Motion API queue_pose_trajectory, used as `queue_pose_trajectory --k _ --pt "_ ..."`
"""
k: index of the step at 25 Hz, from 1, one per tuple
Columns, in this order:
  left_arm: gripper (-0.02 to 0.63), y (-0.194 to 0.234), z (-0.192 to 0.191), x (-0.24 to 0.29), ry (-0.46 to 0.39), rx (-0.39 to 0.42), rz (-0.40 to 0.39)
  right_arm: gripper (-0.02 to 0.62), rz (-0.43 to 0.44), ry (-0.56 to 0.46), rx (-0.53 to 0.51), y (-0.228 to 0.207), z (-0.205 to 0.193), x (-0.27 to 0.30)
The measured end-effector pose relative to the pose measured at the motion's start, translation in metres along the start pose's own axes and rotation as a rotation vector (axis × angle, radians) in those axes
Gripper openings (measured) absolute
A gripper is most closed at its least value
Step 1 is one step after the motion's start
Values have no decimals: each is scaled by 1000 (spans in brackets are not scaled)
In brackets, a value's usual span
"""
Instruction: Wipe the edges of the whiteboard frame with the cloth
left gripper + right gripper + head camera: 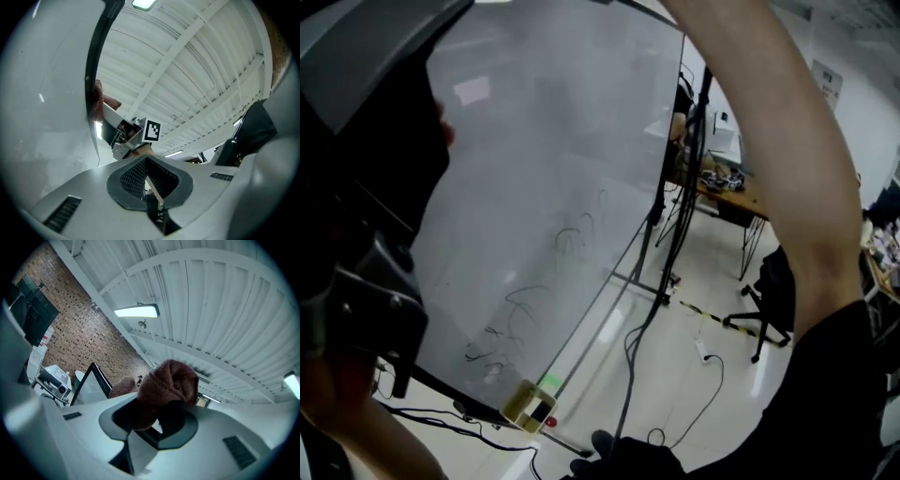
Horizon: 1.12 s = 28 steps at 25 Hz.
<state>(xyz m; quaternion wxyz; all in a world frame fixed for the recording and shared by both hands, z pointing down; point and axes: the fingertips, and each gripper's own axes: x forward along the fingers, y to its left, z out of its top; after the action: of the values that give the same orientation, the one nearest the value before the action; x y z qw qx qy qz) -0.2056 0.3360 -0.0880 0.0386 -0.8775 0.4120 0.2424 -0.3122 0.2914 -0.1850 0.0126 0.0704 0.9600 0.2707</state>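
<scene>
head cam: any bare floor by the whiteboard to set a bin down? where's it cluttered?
There is bare floor between the whiteboard stand's legs and the desk, short of the office chair. It is crowded lower down: cables trail from the stand's foot, and more tangle under the board's lower corner.
</scene>
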Motion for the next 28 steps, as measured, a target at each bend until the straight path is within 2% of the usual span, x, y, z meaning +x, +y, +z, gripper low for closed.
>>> queue_pose_trajectory --k 7,11,16,28 --pt "-12 -3 -10 7 17 -28 -57 118 -31 37 0 -8 -5 6" --pt "-12 -5 -22 17 21 -23 -70 118 -22 39 -19 -21 -25 -7" --pt "-12 0 -37 47 -7 33 -47 118 1 27 -58 -40 -44 -28" --pt "-12 67 -84 141 -17 33 67 118 88 8 -92 -113 -97 -61"
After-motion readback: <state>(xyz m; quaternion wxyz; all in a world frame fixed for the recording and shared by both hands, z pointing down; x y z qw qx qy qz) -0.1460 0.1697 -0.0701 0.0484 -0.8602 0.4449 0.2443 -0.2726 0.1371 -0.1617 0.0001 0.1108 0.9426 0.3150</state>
